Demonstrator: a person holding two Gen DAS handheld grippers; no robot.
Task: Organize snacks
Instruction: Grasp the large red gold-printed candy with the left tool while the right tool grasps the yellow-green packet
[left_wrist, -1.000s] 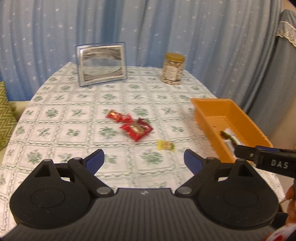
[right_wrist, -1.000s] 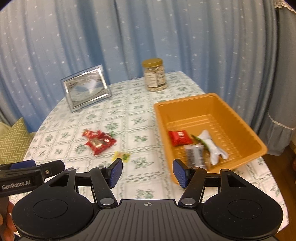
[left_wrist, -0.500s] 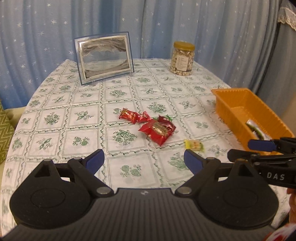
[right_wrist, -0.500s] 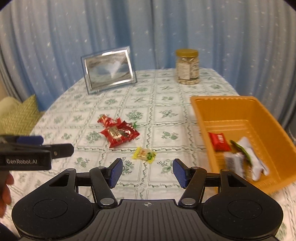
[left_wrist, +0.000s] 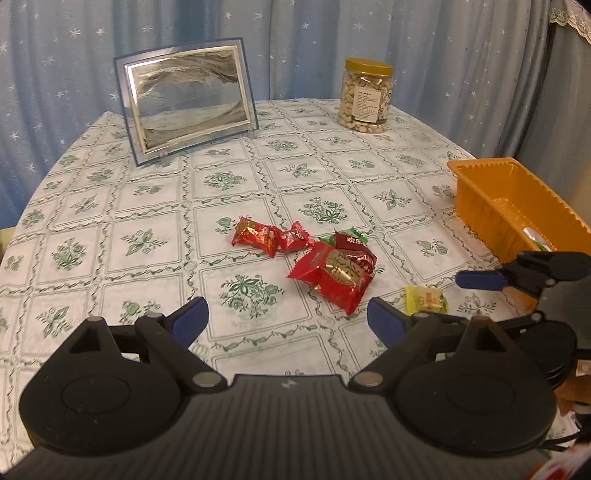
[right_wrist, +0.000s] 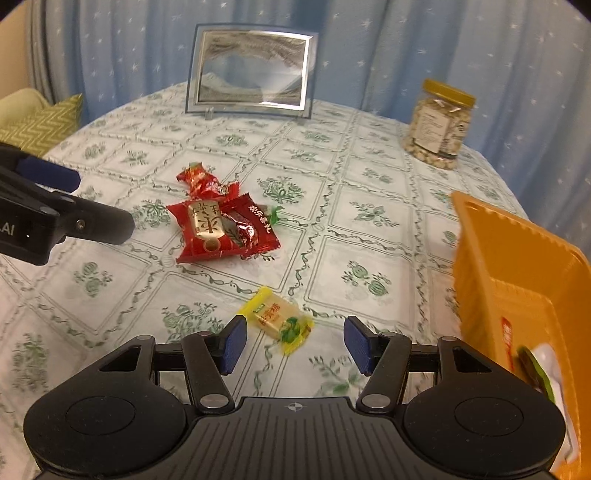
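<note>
A large red snack pack (left_wrist: 338, 273) (right_wrist: 218, 230) lies mid-table with a small red candy pack (left_wrist: 271, 236) (right_wrist: 201, 179) behind it. A small yellow candy (right_wrist: 279, 319) (left_wrist: 424, 300) lies just ahead of my open, empty right gripper (right_wrist: 293, 343), between its fingertips. My left gripper (left_wrist: 288, 319) is open and empty, hovering short of the red packs. The orange tray (right_wrist: 517, 258) (left_wrist: 509, 206) at the right holds several snacks.
A silver picture frame (left_wrist: 188, 101) stands at the back of the table. A jar of nuts (left_wrist: 365, 96) with a yellow lid stands at the back right. A blue curtain hangs behind. A green cushion (right_wrist: 40, 122) lies off the left edge.
Both grippers have moved forward and down towards the snacks. The right gripper swung left from the tray to the yellow candy. Both stay open.
</note>
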